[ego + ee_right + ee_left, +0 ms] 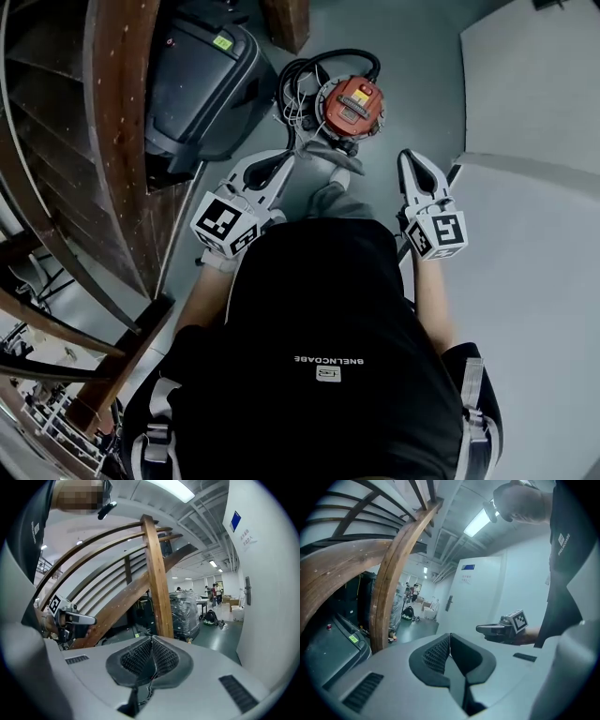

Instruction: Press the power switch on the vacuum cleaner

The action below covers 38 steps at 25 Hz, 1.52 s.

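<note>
Evidently not begun: left gripper (284, 165) and right gripper (411, 157) both closed, empty; vacuum cleaner (352, 105) lies ahead, untouched. Switch press still to do.

Vacuum cleaner (349, 106) sits on the floor (422, 84), straight ahead of the person. Its cable loop (330, 53) lies behind it and to its left. Further left is a case (202, 80), tucked against the wooden stair (112, 141) (the stair fills the whole left side). The wall (534, 84) is on the right. Left claw (281, 167) and right claw (412, 161) hang nearer the person than the vacuum, one on either side, well apart.
</note>
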Each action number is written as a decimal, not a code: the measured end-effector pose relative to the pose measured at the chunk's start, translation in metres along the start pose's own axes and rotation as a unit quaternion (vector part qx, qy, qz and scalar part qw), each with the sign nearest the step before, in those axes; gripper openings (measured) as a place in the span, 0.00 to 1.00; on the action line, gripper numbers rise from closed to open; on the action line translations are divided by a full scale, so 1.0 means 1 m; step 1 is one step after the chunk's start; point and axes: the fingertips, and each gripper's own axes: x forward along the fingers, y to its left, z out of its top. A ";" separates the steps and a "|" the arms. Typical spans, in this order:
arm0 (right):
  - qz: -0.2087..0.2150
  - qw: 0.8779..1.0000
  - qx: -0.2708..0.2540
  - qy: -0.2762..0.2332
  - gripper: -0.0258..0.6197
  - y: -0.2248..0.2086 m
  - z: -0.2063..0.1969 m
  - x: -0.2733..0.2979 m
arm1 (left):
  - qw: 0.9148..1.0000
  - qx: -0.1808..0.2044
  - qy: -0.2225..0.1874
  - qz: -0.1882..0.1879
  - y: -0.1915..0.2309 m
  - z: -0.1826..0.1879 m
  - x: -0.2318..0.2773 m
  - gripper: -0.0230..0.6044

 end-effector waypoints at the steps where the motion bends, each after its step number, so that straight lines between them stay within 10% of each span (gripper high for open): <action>1: 0.002 1.000 0.004 -0.001 0.09 -0.013 0.002 0.004 | 1.000 0.000 0.003 0.004 0.001 0.003 0.012 0.06; 23: 0.049 0.994 0.082 0.055 0.09 -0.133 -0.026 0.105 | 0.996 -0.019 0.037 0.073 0.031 0.027 0.086 0.06; 38: 0.031 0.984 0.016 0.174 0.09 -0.171 -0.103 0.220 | 0.992 -0.055 0.051 0.106 0.108 0.014 0.069 0.06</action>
